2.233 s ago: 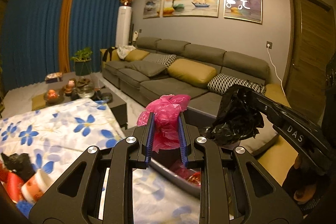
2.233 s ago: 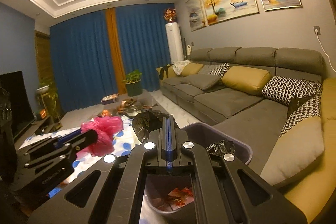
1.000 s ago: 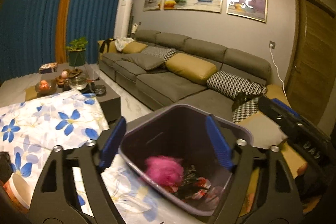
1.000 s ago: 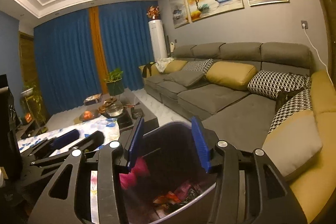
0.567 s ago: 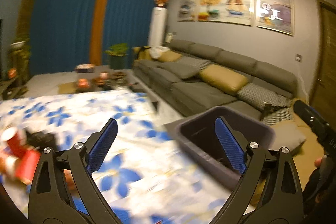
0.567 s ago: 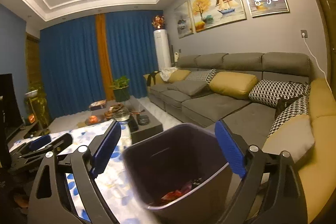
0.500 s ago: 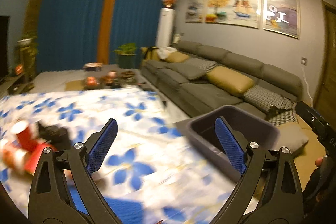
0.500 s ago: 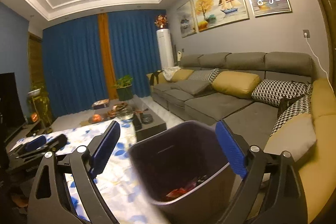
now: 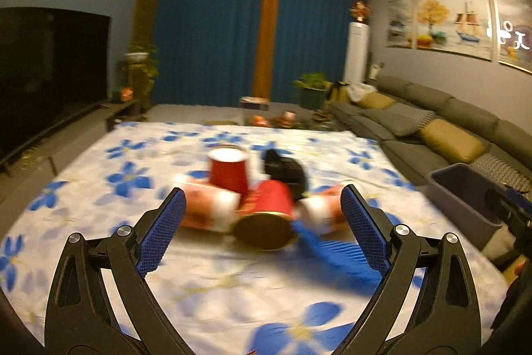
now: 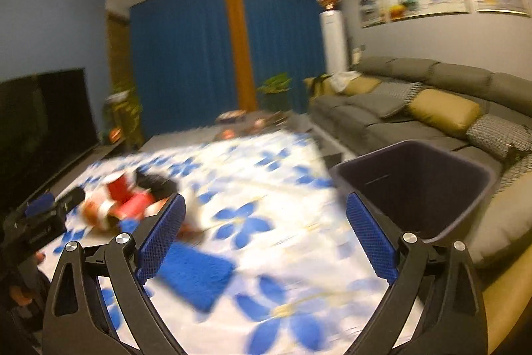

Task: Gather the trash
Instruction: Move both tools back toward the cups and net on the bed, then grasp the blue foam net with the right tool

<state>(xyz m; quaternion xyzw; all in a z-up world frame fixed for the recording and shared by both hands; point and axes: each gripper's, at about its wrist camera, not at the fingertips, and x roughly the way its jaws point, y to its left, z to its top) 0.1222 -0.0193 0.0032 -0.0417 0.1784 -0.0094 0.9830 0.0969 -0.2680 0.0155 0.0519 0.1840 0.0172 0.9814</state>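
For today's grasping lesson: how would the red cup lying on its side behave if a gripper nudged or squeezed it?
The red cup lies on its side, round-walled, so a nudge would probably roll it. It looks like a thin disposable cup, likely light and easily crushed.

The bench wears a soft cloth [image 9: 109, 175] with blue flowers. The cups [image 9: 229, 175] look like shiny red paper. A dark bin [image 10: 429, 188] on the right looks like smooth, dull plastic. Each hand-held gripper has black plastic arms, silver metal screws [image 9: 123, 230] and bumpy blue pads [image 10: 372, 237]. The blue thing [image 10: 196, 275] near the cups looks fuzzy.
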